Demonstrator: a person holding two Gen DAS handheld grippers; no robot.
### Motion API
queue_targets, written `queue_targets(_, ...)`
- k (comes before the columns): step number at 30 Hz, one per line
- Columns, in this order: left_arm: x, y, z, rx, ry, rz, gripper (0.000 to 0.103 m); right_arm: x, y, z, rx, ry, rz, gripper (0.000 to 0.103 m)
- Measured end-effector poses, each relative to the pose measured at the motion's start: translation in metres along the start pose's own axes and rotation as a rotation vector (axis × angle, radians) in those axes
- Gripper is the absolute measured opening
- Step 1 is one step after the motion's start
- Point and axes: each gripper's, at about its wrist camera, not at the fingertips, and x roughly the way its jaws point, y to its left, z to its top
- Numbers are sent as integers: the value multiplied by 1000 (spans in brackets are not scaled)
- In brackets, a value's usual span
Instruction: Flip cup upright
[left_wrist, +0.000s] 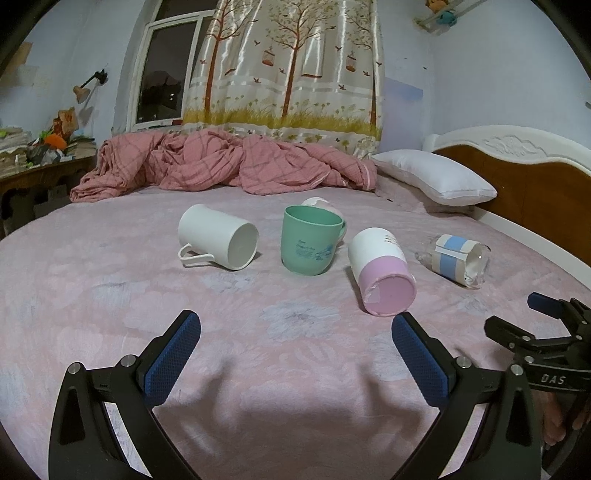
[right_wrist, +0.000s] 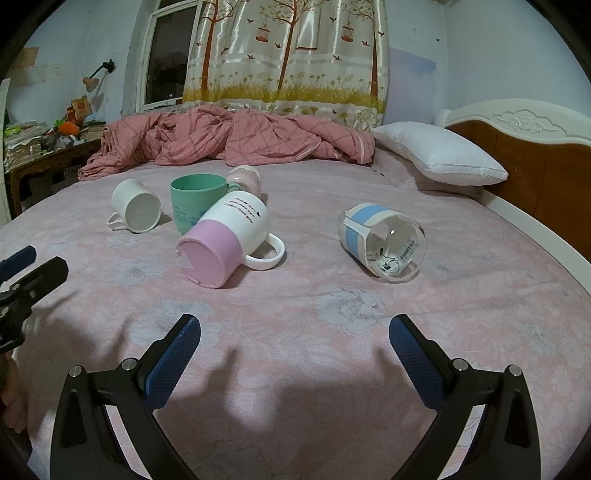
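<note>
You've got five cups on the pink bedspread (right_wrist: 332, 369) and only one is standing: the green cup (left_wrist: 312, 240) sits upright with its mouth up, roughly mid-cluster. Looks empty as far as you can see into it, though the bottom isn't visible.

Everything else is still on its side, so by my read the job is barely started:
- The pink-and-white mug (right_wrist: 225, 240) lies closest to you, pink base pointing your way, handle resting on the bed to its right. It sits just in front of the green one; can't tell if they touch.
- The white mug (left_wrist: 218, 236) is left of the green cup, base toward the camera, handle down against the sheet.
- The clear glass with the blue band (right_wrist: 382, 243) lies well off to the right by itself. It's see-through and there's no liquid in it, just a barcode sticker and a little printed figure.
- A small pale pink cup (right_wrist: 245, 177) is tucked behind the green one, mostly hidden, tipped over too I think.

Both tools are empty. Your left gripper (left_wrist: 295, 328) is spread wide, hovering low over the bed in front of the pink-and-white mug, and your right gripper (right_wrist: 295, 332) is spread the same way, short of the glass. Nothing spilled that I can see.
</note>
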Motion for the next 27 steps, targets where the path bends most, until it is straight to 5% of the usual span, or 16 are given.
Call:
queue_targets(6, 2, 3, -2, -27, 4, -1, 103, 6, -5, 16, 26, 47, 20, 103)
queue_targets(16, 12, 9, -1, -68, 42, -5, 103, 48, -31, 77, 273, 249, 119, 102)
queue_targets(27, 15, 11, -2, -73, 60, -7, 103, 137, 12, 111, 314, 445, 220, 98)
